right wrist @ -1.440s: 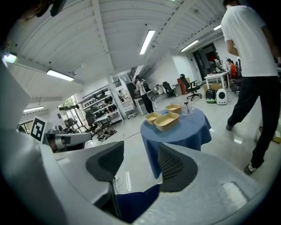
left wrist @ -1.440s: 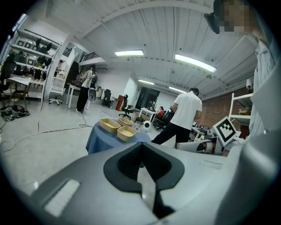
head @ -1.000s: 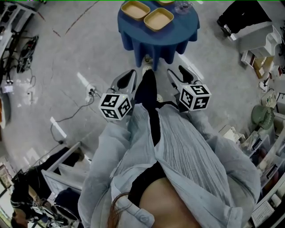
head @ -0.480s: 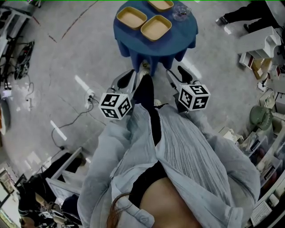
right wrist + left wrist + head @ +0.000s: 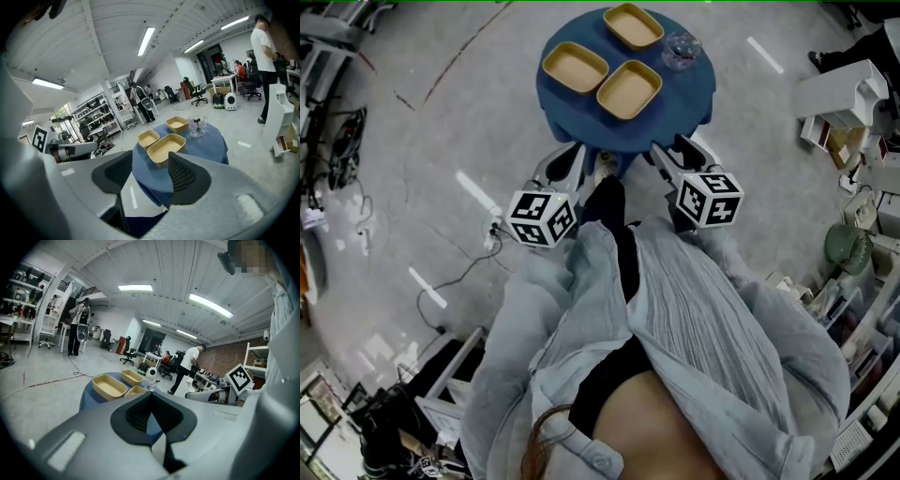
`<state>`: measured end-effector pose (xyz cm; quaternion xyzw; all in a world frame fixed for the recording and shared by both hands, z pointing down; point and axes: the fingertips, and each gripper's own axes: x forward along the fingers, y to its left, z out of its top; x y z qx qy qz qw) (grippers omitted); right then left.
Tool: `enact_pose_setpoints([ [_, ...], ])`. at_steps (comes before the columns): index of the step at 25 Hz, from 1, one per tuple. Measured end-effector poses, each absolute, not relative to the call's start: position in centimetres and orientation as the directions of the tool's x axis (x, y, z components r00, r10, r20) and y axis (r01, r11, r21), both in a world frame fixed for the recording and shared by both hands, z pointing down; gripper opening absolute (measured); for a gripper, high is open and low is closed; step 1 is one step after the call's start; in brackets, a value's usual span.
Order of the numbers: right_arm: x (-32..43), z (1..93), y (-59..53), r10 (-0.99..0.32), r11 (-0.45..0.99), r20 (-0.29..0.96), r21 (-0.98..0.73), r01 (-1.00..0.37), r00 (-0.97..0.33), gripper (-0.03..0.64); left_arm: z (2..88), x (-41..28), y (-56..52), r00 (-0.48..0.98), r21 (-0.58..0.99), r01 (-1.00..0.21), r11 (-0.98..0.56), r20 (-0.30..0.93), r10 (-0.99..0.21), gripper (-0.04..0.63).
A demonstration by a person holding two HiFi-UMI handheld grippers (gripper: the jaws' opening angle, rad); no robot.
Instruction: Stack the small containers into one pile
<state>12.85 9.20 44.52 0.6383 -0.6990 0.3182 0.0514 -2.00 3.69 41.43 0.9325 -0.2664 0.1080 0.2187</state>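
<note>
The left hand-held gripper [image 5: 151, 397] is clenched, its pads meeting with nothing between them. The right hand-held gripper [image 5: 150, 172] is released, its jaws partly apart and empty. Both hang short of the bench [image 5: 572, 111], a round one draped in blue cloth, so no pad is on anything yet.

Three shallow tan containers lie unstacked on it. The nearest container [image 5: 629, 89] sits straight ahead of the right hand-held gripper. The second container [image 5: 576, 67] lies ahead of the left one, close beside the first. The third container [image 5: 633, 25] is beyond both, with a clear vessel [image 5: 681, 47] off to its right (probably no part of the pile).

They look thin-walled and light, likely a little flexible, with sloping sides that should let them nest. I would grip a side wall near the middle of a long edge, one pad inside and one outside, squeezing gently, since a hard pinch could buckle the rim. Being so light, one may skid on the cloth if nudged
</note>
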Motion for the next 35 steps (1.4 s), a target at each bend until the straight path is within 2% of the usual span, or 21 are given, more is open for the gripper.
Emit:
enact_pose_setpoints([
  [26,15.4,44.5,-3.9,-0.868,-0.166,0.494,-0.389,-0.906,-0.053,0.242,41.6,1.3,-11.8,0.889,0.362,-0.434,-0.825,0.321,-0.327,0.012],
  [35,17.2,46.9,-3.9,-0.839,-0.262,0.543,-0.404,-0.877,0.001,0.242,44.0,3.4,-13.0,0.908,0.389,-0.375,-0.842,0.336,-0.249,0.012],
])
